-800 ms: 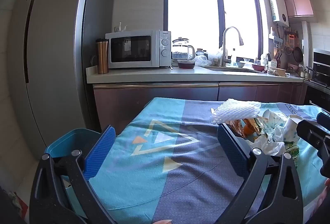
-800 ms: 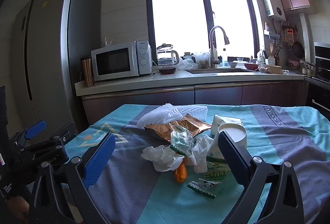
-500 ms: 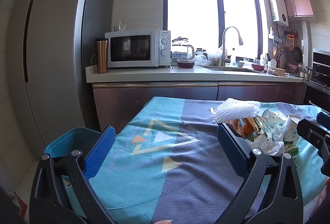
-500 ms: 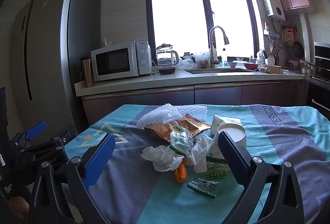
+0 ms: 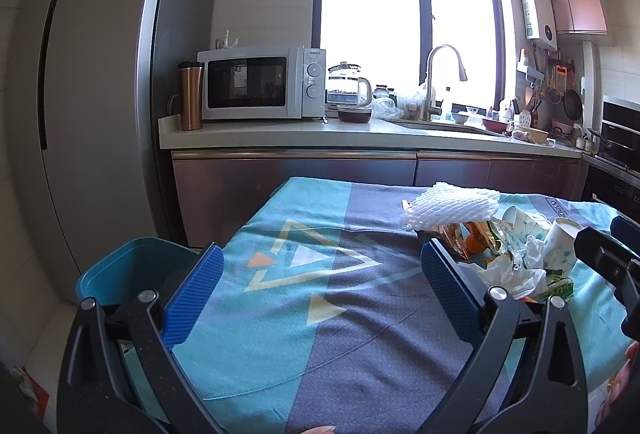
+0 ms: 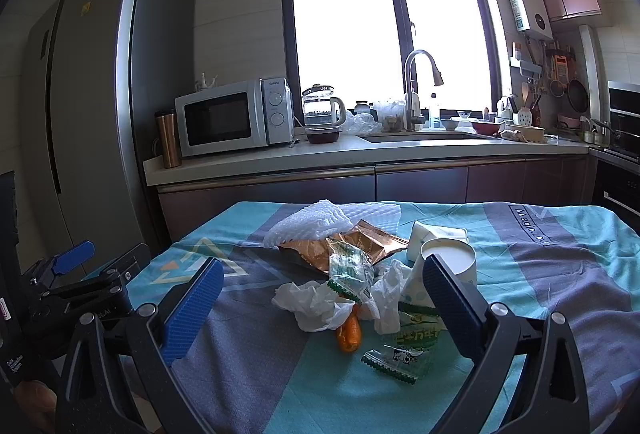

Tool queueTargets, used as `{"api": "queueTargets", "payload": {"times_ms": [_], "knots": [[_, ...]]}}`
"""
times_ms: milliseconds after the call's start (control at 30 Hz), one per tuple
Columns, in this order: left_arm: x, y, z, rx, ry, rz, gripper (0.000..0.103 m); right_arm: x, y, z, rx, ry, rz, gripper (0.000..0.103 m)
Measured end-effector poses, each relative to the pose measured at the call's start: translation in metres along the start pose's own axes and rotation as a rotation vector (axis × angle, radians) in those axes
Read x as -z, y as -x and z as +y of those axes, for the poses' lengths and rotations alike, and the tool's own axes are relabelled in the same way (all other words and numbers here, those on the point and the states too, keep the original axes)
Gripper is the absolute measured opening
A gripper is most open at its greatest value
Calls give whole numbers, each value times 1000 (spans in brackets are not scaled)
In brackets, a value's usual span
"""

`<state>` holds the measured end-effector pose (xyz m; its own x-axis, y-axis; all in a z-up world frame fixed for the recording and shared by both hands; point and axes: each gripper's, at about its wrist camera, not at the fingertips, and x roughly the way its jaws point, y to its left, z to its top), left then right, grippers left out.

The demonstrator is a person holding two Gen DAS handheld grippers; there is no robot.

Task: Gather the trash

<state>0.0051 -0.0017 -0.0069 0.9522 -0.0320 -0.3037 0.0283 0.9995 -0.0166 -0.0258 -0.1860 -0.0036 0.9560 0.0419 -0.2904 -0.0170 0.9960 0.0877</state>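
Both grippers, left (image 5: pixel 320 274) and right (image 6: pixel 322 288), hold fingers spread wide, grasping nothing. Trash pile (image 6: pixel 352 274) on the bench; orange wrapper (image 6: pixel 348 332) lies lengthwise near-to-far.

Both wrist views look forward and slightly down over the table (image 5: pixel 280 334) toward the counter (image 6: pixel 360 150). Left view sits at the left edge; right view faces the trash pile (image 6: pixel 352 274) closely. Both share pile and counter.

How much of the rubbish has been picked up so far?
Apparently none. Both tongs, left and right, are open and empty. The white foam net, crumpled white tissue and paper cup lie on the table; the blue bin shows nothing inside.
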Motion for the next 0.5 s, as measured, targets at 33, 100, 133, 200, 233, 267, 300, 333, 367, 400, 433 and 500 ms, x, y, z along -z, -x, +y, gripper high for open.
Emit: {"api": "queueTargets", "payload": {"times_ms": [33, 100, 133, 200, 233, 267, 300, 333, 367, 400, 433, 500], "knots": [[0, -1, 0, 2, 1, 1, 97, 1, 0, 0, 1, -1, 0, 96], [0, 0, 0, 3, 1, 1, 97, 1, 0, 0, 0, -1, -1, 96], [0, 0, -1, 4, -1, 0, 97, 1, 0, 0, 1, 0, 1, 96], [-1, 1, -1, 4, -1, 0, 97, 1, 0, 0, 0, -1, 0, 96], [0, 0, -1, 5, -2, 0, 97, 0, 0, 0, 0, -1, -1, 96], [0, 0, -2, 5, -3, 0, 97, 0, -1, 0, 0, -2, 1, 96], [0, 0, -2, 5, -3, -1, 97, 0, 0, 0, 0, -2, 2, 96], [0, 0, -2, 4, -1, -2, 97, 1, 0, 0, 0, -2, 1, 96], [-1, 0, -2, 4, -2, -3, 97, 0, 0, 1, 0, -3, 1, 96], [-1, 0, -1, 5, -2, -1, 97, 0, 0, 0, -1, -3, 1, 96], [-1, 0, -2, 5, -1, -1, 97, 0, 0, 0, -1, -2, 2, 96], [-1, 0, -2, 5, -2, -1, 97, 1, 0, -1, -2, -2, 1, 96]]}}
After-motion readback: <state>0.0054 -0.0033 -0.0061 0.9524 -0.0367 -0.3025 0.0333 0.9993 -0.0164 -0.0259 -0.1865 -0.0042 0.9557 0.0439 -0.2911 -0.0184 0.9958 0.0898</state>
